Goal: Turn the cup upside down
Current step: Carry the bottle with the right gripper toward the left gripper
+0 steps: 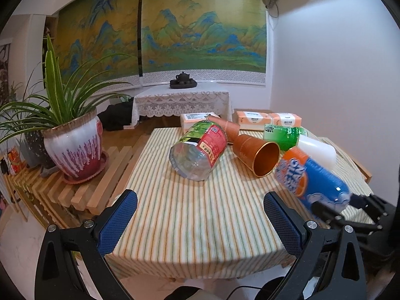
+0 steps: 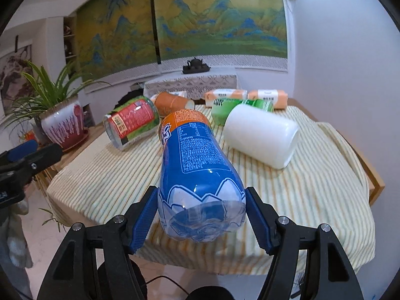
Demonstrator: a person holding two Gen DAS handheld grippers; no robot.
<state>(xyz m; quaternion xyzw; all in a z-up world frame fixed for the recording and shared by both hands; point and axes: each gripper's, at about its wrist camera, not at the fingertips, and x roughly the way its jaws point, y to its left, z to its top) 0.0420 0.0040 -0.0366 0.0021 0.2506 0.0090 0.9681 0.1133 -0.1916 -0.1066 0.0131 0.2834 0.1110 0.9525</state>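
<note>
Cup: blue bottle-cup (image 2: 200, 175) lifted off the striped tablecloth (image 2: 312, 187), lying sideways
Right gripper (image 2: 201, 215): both pads clamped on its clear base
Left gripper (image 1: 200, 222): spread wide, holding nothing

— Where did everything sit?
— On the table (image 1: 200, 225), the labelled cup (image 1: 197, 147) lay left of the open-mouthed cup (image 1: 257, 155); another cup (image 1: 225, 127) lay behind both.
— And to the right?
— The held cup (image 2: 197, 170) lay nearest, between the right gripper (image 2: 201, 215) fingers; the plain cup (image 2: 260, 135) lay beyond it, the tissue packs (image 2: 246, 97) farthest back.
</note>
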